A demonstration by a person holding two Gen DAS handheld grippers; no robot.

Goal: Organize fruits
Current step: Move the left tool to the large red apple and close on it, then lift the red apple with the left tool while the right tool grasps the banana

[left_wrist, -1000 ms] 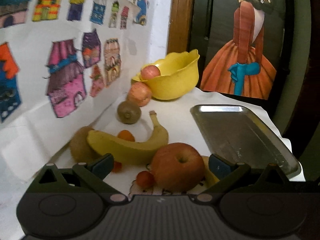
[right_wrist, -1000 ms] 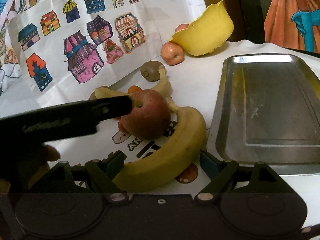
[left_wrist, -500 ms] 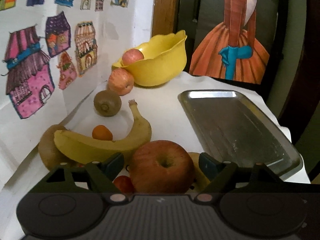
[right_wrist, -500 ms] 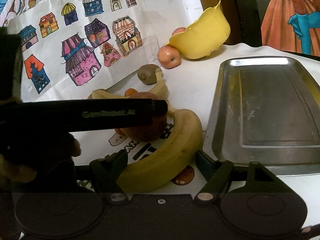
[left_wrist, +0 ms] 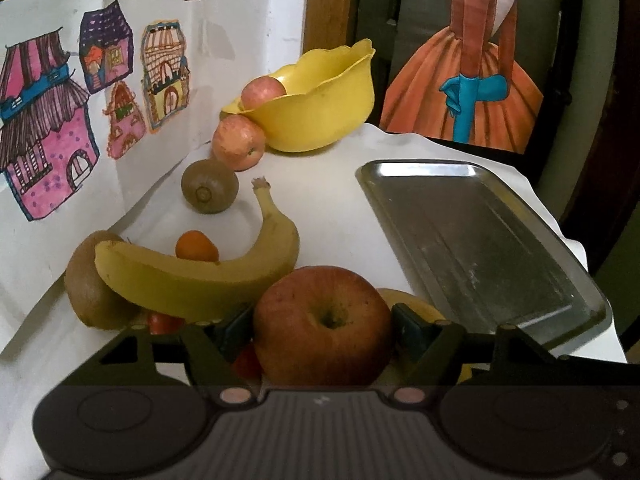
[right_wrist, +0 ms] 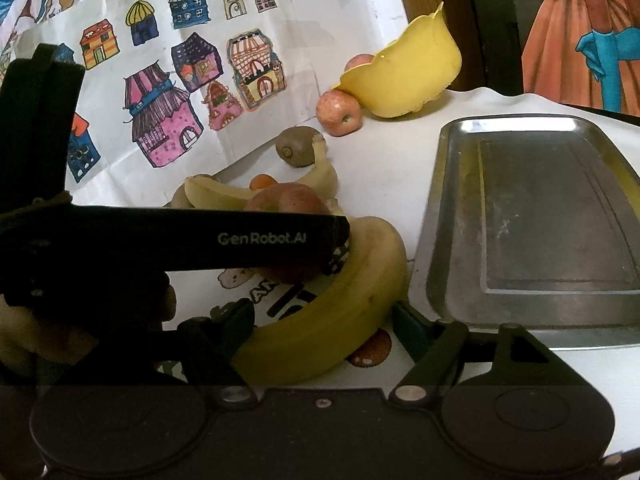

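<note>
Apple (left_wrist: 324,326) on counter (left_wrist: 332,216) just left of steel tray (left_wrist: 480,240), between our left gripper (left_wrist: 322,330) jaws; contact unclear, grip state undetermined. Right gripper (right_wrist: 324,322) jaws spread around banana (right_wrist: 340,308), tray just beyond. Yellow bowl (left_wrist: 320,108) behind tray.

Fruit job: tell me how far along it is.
Barely begun. Done: nothing clearly; the metal tray holds no fruit, and only one apple sits in the yellow bowl. In hand: the left claw has its fingers either side of the big apple, and the right claw straddles a banana. Left: the other banana, two kiwis, an apple and the small fruits.
</note>
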